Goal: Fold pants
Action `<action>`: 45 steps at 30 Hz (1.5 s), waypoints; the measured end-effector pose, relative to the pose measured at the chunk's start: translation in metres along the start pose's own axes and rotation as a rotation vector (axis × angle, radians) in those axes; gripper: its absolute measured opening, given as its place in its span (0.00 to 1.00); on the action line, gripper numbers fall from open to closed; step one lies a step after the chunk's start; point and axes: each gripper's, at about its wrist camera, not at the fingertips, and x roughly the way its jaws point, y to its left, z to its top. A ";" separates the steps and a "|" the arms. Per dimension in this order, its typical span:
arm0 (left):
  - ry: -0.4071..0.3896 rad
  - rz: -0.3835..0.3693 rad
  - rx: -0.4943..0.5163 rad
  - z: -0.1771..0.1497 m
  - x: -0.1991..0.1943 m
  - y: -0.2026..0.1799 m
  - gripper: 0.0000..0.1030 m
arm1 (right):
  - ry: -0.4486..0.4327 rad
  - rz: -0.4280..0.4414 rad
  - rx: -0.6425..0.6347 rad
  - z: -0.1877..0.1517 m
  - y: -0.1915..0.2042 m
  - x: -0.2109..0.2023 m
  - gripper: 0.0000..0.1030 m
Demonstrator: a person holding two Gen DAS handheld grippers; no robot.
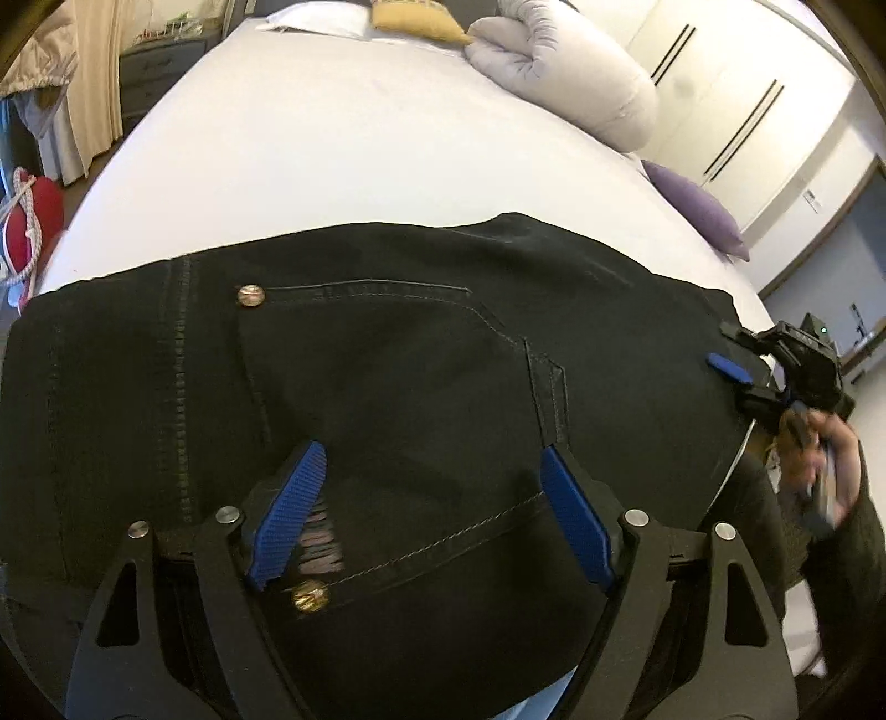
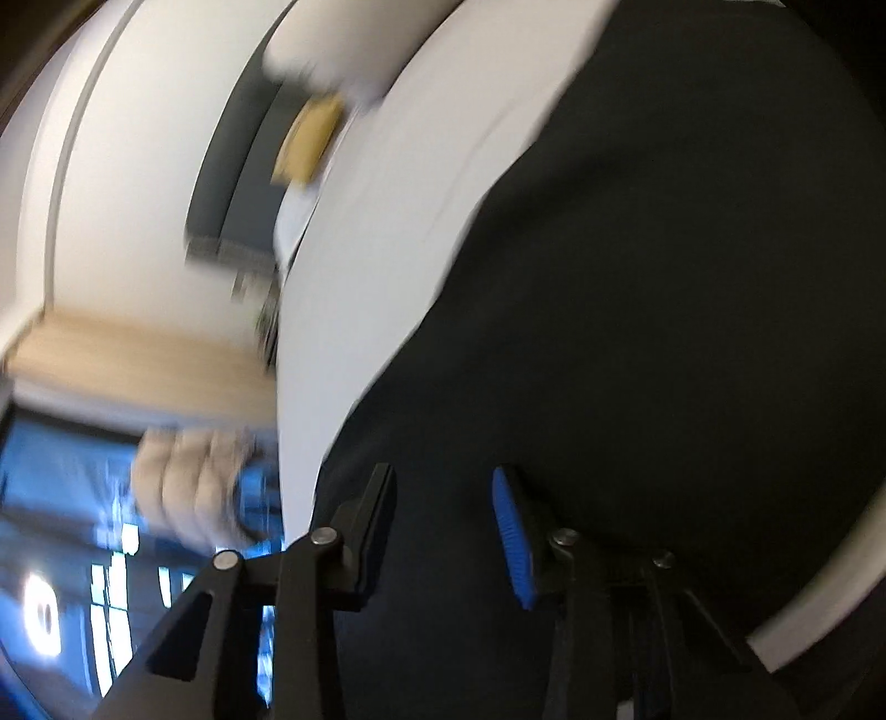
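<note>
Two grippers: both over black denim pants (image 1: 387, 376) on white bed (image 1: 332, 155)
Left gripper (image 1: 429, 512): jaws spread wide, empty
Right gripper (image 2: 443, 531): jaws apart, blurred

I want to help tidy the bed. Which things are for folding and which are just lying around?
For folding:
black pants
left claw
right claw

Just lying around:
rolled white duvet
purple pillow
yellow cushion
red bag

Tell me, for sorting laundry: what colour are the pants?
Black pants, clearest in the left wrist view.
</note>
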 end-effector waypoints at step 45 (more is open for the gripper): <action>0.123 -0.168 0.004 0.045 0.065 -0.072 0.77 | -0.400 0.102 0.273 0.104 -0.129 -0.129 0.12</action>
